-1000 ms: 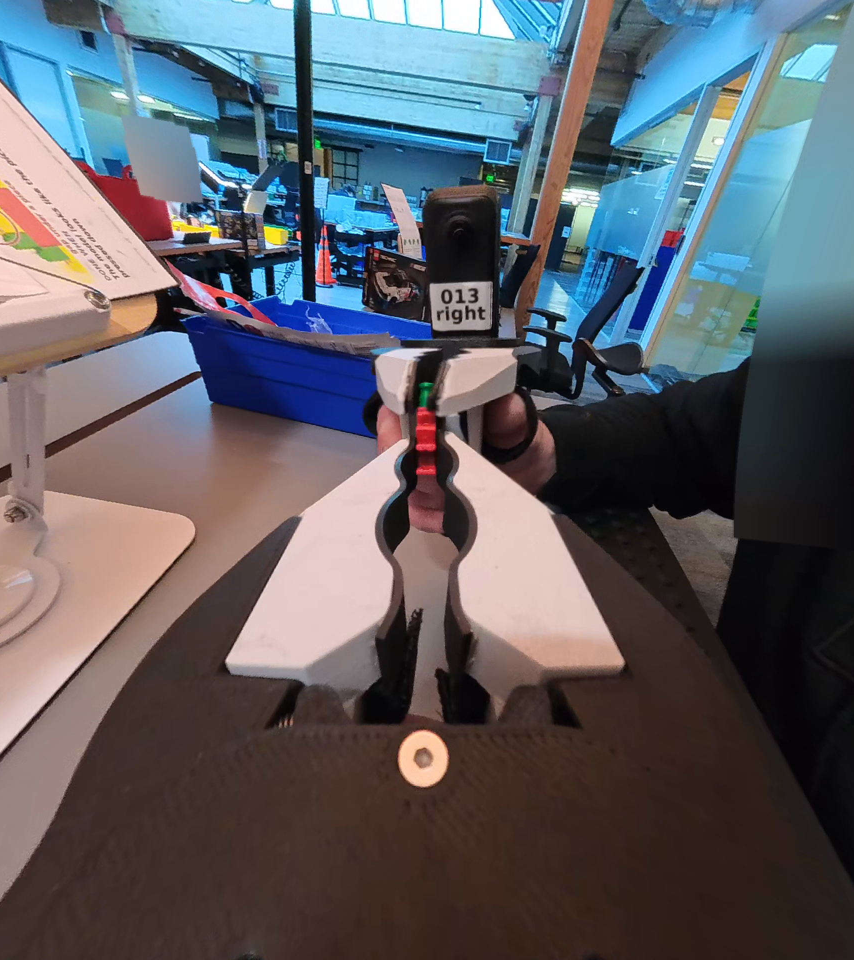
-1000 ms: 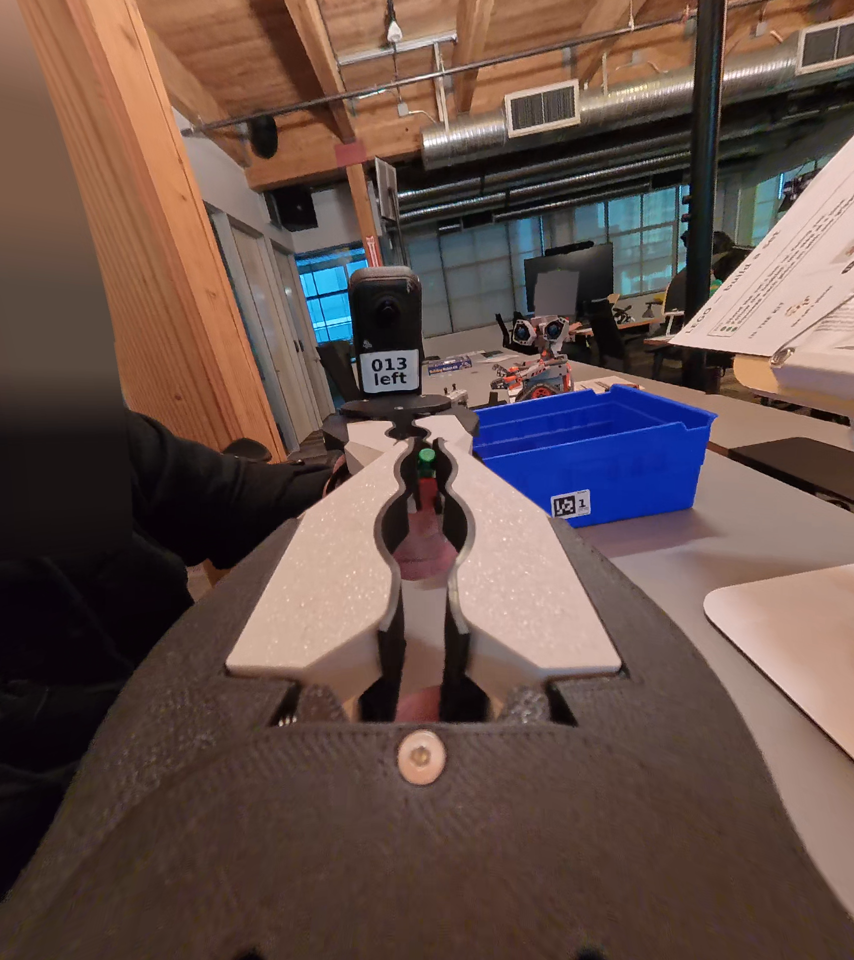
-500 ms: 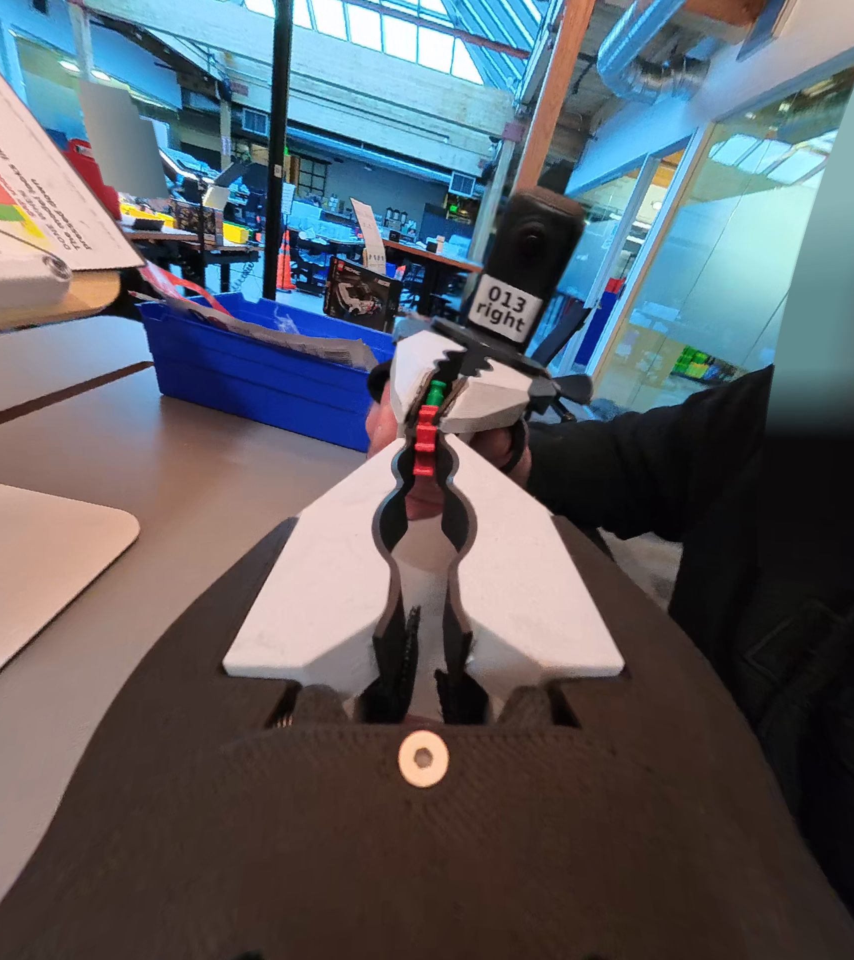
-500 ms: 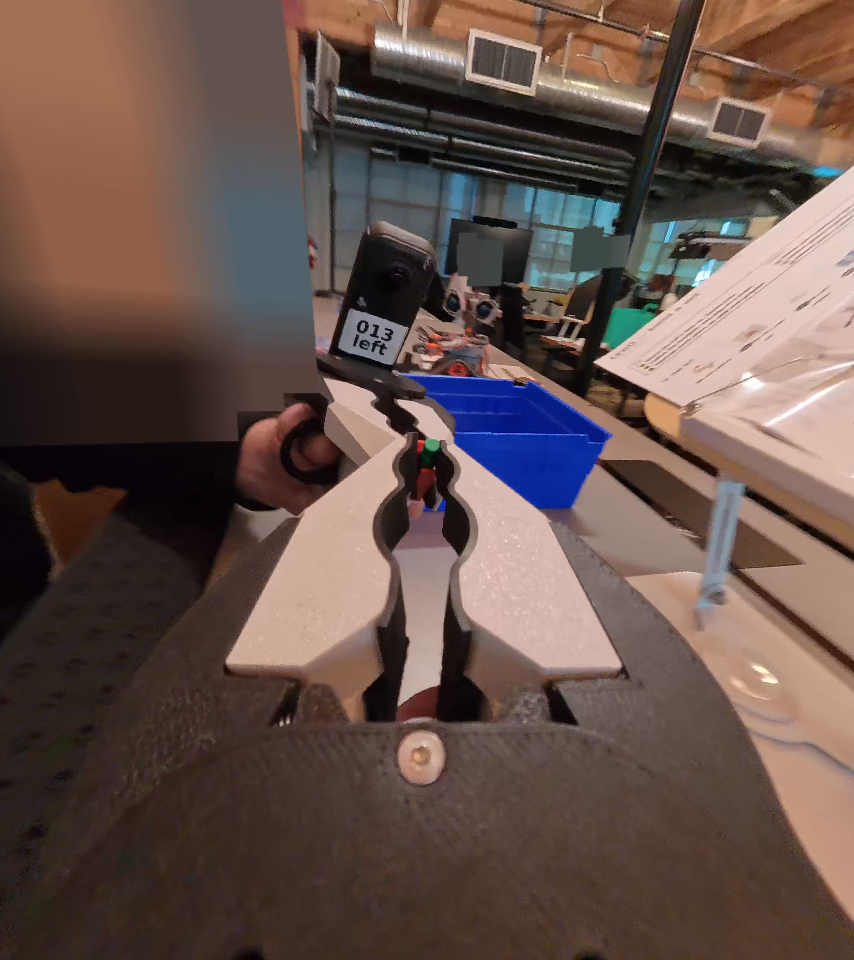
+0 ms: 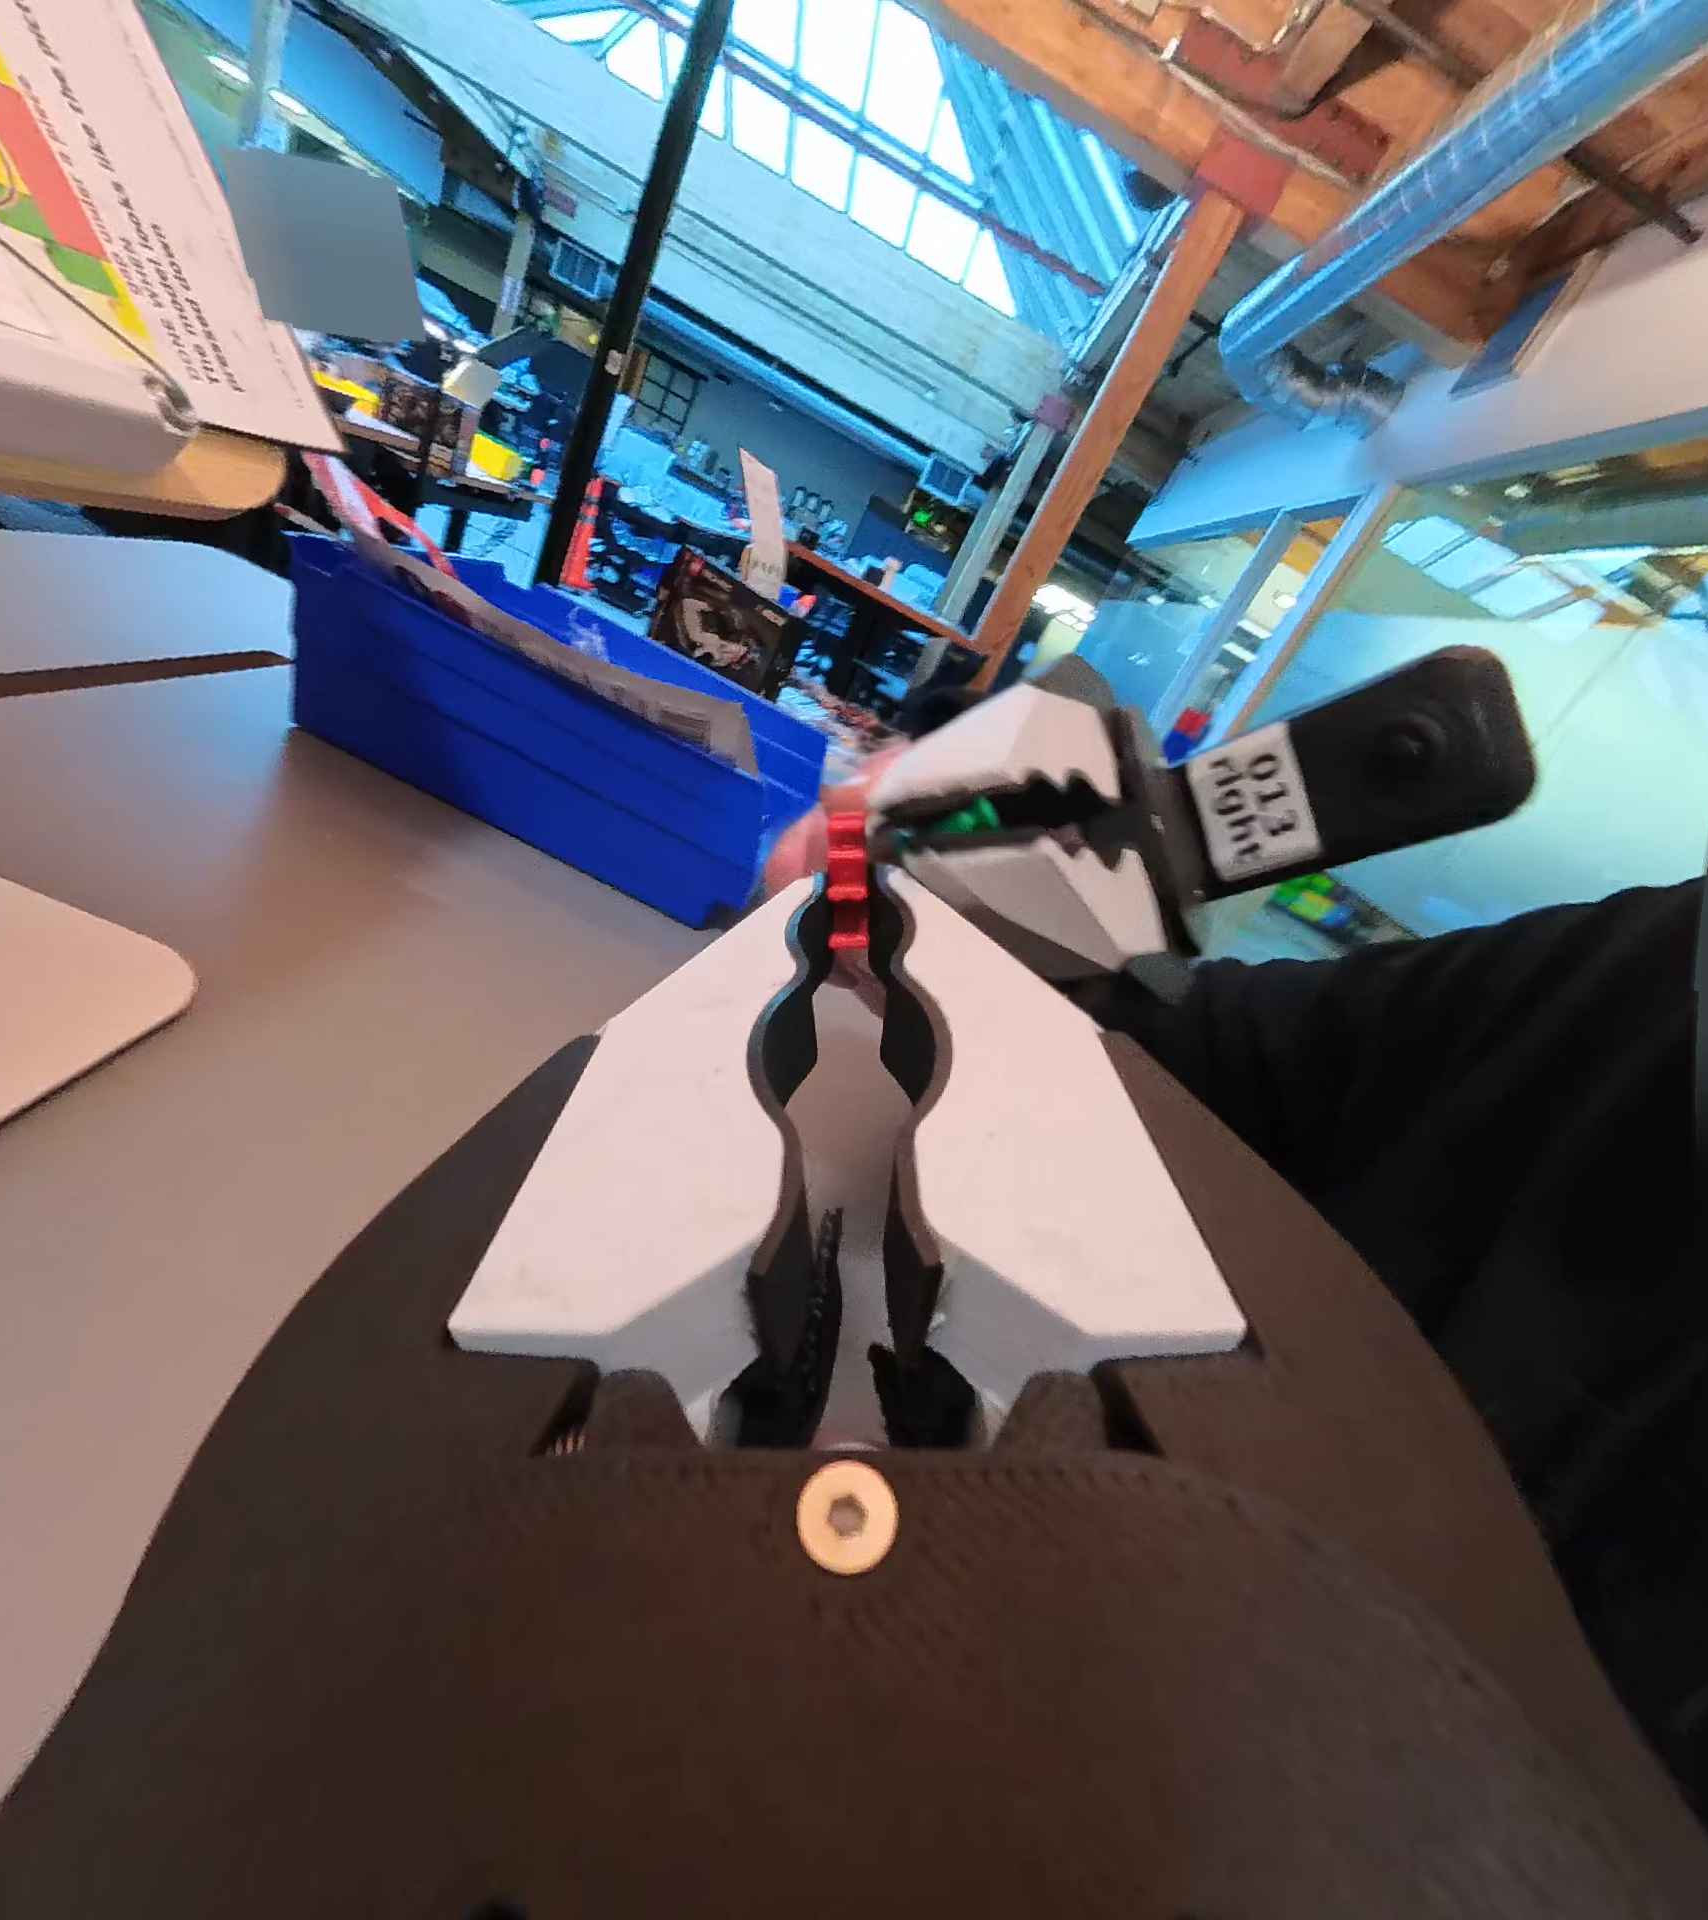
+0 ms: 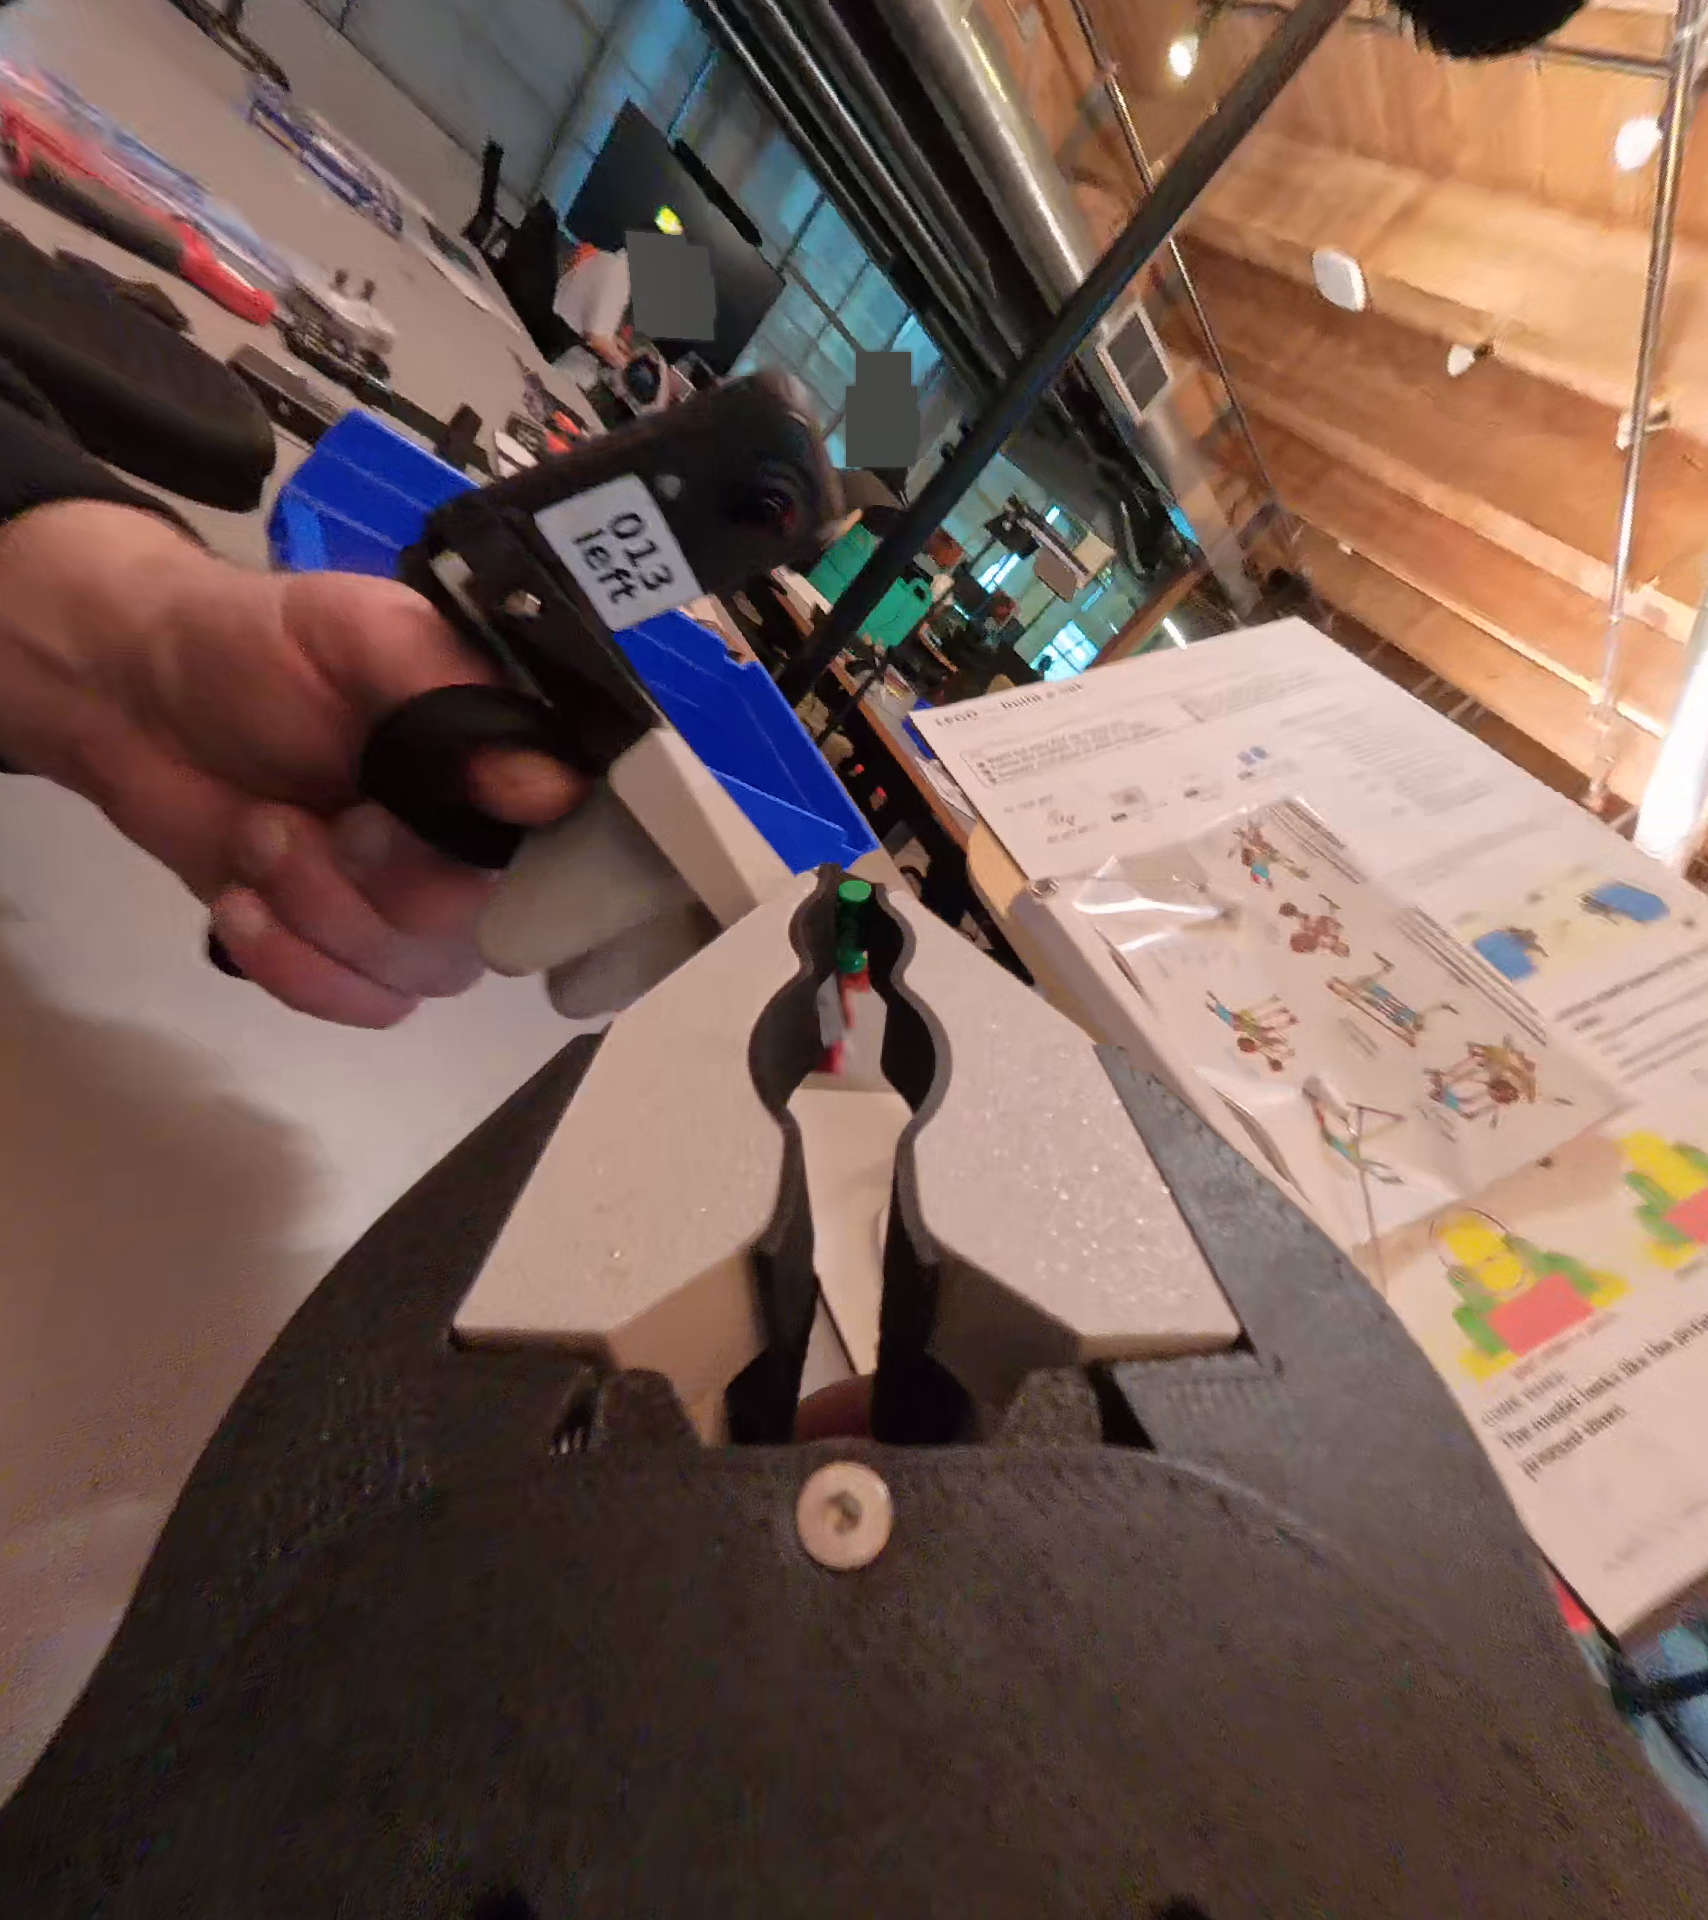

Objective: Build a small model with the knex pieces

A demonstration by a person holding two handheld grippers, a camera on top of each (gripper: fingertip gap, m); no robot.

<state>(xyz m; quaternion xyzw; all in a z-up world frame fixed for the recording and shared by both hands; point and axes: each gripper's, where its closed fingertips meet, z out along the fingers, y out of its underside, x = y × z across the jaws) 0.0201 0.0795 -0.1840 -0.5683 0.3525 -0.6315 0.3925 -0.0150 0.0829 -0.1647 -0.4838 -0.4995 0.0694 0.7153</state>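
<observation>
Two handheld grippers meet tip to tip above a grey tabletop (image 5: 206, 831), each pinching one end of a small plastic assembly. The left gripper (image 5: 845, 904), white fingers on a black body, is pressed together on a small red ribbed plastic piece (image 5: 844, 883), while the right gripper (image 6: 855, 930), rolled well over to one side against the other, is clamped on the green plastic stud end (image 6: 854, 914) that sits directly against the red part. A hand (image 6: 237, 769) grips the left tool's handle close by. Both holds look shallow, right at the fingertips, so my guess is that any twist or pull between the two tools could pop a piece free; it would likely drop to the table or bounce off. A blue plastic bin (image 5: 538, 727) stands just behind, and a white stand holding a printed instruction sheet (image 6: 1349, 1039) sits beside the grippers, close enough that a wide swing might knock it.
</observation>
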